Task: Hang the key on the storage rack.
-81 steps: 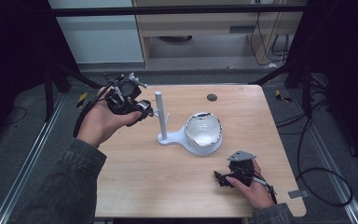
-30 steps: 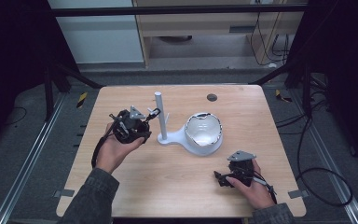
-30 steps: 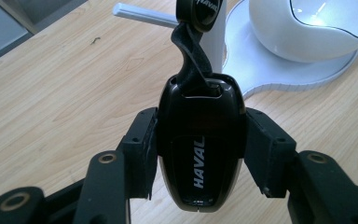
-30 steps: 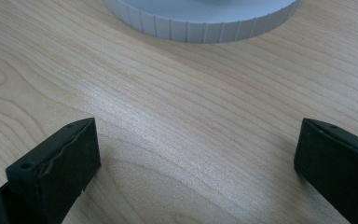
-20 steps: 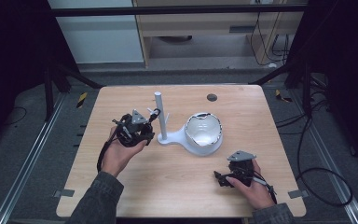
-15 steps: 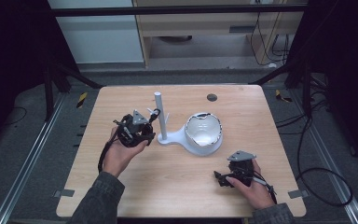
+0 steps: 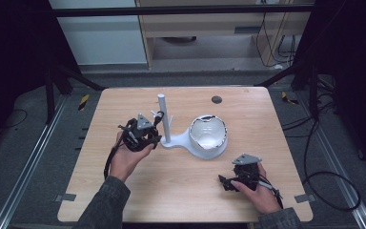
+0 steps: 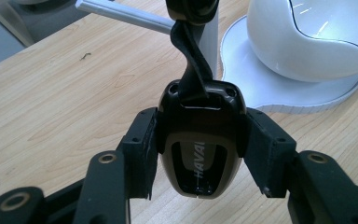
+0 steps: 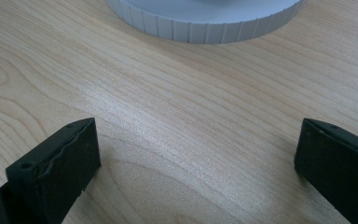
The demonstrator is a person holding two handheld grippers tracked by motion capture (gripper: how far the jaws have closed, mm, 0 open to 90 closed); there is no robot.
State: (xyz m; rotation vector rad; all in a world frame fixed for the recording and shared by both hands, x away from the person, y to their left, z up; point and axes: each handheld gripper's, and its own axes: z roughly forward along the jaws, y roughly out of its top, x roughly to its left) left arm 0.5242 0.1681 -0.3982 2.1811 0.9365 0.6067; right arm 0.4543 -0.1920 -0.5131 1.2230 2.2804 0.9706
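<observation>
While left gripper (image 8: 200, 140) clamps black key fob (image 8: 199, 149) lettered HAVAL, right gripper (image 9: 198, 154) gapes empty

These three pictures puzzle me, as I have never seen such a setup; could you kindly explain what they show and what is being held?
A person sits at a wooden table with a hand-held two-jaw gripper in each hand. The high view comes from a fixed camera above and looks down on the table. The other two pictures come from small cameras that ride on the grippers and look along their black jaws.

On the table stands a white stand with an upright post and a white bowl-like shell on its base.

The left gripper is shut on a dark car key fob, whose black strap reaches up toward the post. The right gripper rests low over the bare wood with its jaws open and nothing between them.
</observation>
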